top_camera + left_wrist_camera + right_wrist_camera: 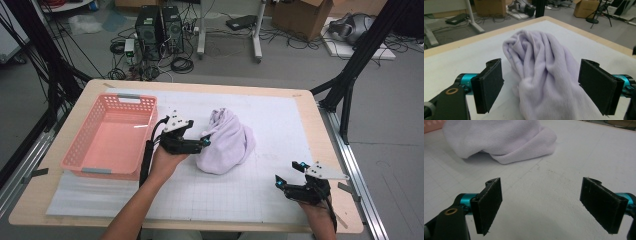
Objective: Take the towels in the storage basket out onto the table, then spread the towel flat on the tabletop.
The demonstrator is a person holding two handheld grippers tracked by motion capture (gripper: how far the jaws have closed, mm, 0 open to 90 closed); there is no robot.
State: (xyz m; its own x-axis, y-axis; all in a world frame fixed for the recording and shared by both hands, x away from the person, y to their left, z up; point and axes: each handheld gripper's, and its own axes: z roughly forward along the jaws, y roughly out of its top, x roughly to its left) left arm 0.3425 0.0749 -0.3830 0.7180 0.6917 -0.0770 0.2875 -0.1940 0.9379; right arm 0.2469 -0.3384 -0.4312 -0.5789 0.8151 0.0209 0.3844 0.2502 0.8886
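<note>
A crumpled pale lilac towel [229, 144] lies heaped in the middle of the white grid mat [280, 125]. My left gripper [204, 140] is at the towel's left side, held in a hand. In the left gripper view the left gripper [541, 86] is open, its black pads [489, 86] standing on either side of the towel [541, 57] without pressing it. My right gripper [288, 174] rests open near the front right of the mat. In the right gripper view the right gripper [541, 205] has bare mat between its jaws, and the towel [499, 135] lies ahead of it.
A pink plastic basket [75, 145] stands on the left of the table, with nothing in it; its corner [431, 125] shows in the right gripper view. The wooden table edge [330, 150] runs close to the right gripper. Black frame posts, cables and boxes stand on the floor beyond.
</note>
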